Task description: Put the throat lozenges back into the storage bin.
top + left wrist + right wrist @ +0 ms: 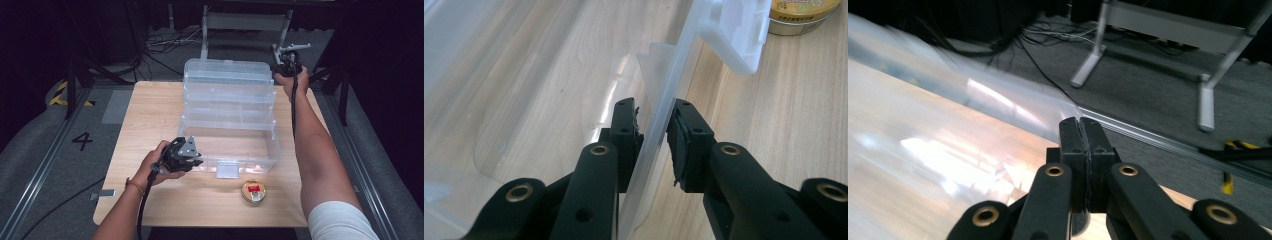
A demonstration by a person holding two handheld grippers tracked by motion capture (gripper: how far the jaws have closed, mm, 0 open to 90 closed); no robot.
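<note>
While the left gripper (pixel 655 125) clamps the box's front wall (pixel 664 105) steadying it, the right gripper (pixel 1081 131), jaws clenched, meets the lid (pixel 227 70) at upper right.

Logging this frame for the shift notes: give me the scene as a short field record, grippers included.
work surface: wooden table
main item: clear plastic organizer box, tiers spread open
left gripper: jaws astride the box's front wall, pads close on it
right gripper: jaws shut together, at the box's far right corner
other item: round tin, on the table in front of the box
</note>
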